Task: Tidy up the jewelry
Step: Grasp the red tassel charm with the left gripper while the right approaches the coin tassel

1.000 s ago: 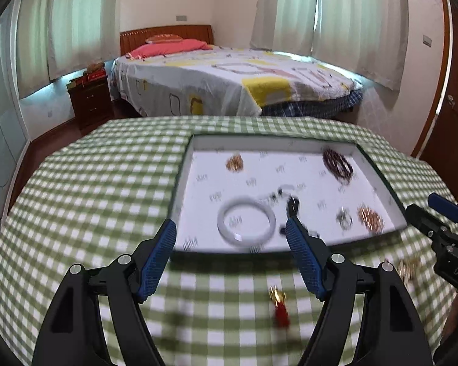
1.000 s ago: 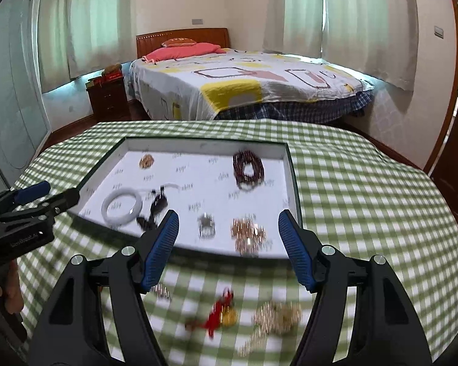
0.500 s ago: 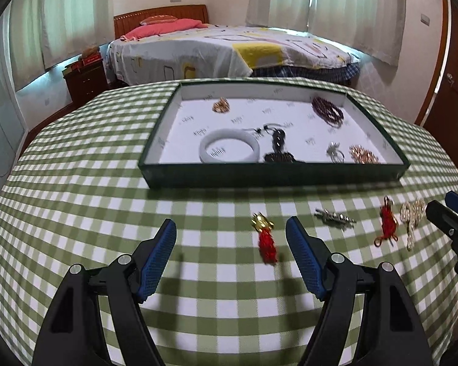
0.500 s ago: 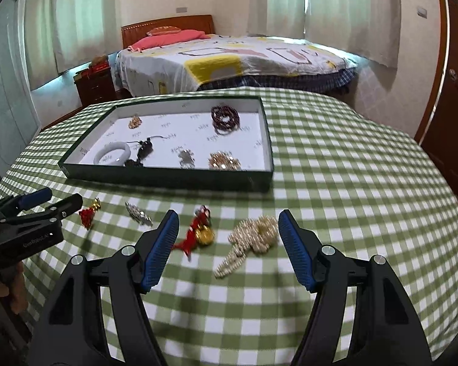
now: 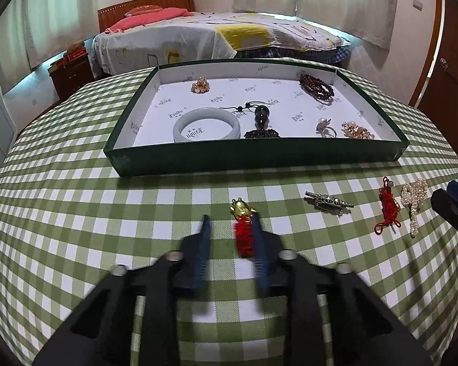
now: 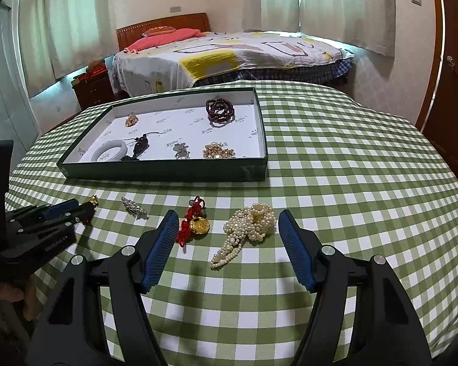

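A green tray point(image 5: 259, 154) with a white liner holds a white bangle point(image 5: 206, 124), dark beads point(image 5: 317, 84) and several other pieces. On the checked cloth lie a gold charm with a red tassel point(image 5: 242, 231), a silver brooch point(image 5: 328, 203), a red-cord gold pendant point(image 6: 195, 224) and a pearl strand point(image 6: 247, 228). My left gripper point(image 5: 230, 228) is down at the red tassel, its jaws blurred and partly closed, the tassel against the right finger. My right gripper point(image 6: 227, 222) is open above the pendant and pearls. The left gripper also shows in the right wrist view point(image 6: 76, 210).
The round table point(image 6: 366, 167) carries a green-and-white checked cloth and falls away on all sides. A bed point(image 6: 229, 58) and a nightstand point(image 6: 91, 88) stand behind it. A wooden door point(image 6: 455, 85) is at the right.
Both grippers pulled back from over the tray to the loose pieces in front. The left gripper dropped to the red tassel charm and its jaws narrowed from wide open. The right stays open.
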`<state>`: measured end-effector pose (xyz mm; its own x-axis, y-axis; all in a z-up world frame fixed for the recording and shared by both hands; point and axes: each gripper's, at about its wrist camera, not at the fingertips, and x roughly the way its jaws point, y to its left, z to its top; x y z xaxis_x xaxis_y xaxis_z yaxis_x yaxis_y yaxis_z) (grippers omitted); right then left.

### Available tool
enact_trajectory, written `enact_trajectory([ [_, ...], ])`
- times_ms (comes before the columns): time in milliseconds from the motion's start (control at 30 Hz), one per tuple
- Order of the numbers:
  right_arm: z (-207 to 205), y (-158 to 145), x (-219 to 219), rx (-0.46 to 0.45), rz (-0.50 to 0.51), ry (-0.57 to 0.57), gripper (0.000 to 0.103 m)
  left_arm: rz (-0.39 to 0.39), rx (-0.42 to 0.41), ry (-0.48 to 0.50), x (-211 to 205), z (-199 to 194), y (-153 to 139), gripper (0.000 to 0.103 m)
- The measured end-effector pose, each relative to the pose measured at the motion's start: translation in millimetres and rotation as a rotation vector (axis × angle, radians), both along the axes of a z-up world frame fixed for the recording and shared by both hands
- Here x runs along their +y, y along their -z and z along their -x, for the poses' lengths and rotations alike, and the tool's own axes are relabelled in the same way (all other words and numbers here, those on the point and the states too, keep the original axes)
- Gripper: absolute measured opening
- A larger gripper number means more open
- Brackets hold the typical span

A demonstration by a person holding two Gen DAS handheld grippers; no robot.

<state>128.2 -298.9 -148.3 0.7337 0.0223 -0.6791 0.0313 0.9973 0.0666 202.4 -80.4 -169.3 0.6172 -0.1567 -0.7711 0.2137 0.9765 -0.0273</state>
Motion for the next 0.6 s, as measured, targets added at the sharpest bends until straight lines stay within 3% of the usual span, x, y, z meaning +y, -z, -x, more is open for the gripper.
enact_trajectory([
  [33,-0.2,0.0,1.2,0.001,0.001,-0.001,0.066,0.005,0.001,-0.002,1.9,-0.3,-0.2,0.011],
  [300,-7.2,1.7,15.1,0.006,0.003,-0.042,0.066,0.022,-0.003,-0.011,15.3,2.2,-2.2,0.01],
  [600,-26.7,20.8,28.2,0.066,-0.002,-0.068,0.058,0.014,-0.011,-0.069,45.8,7.4,-5.1,0.01],
])
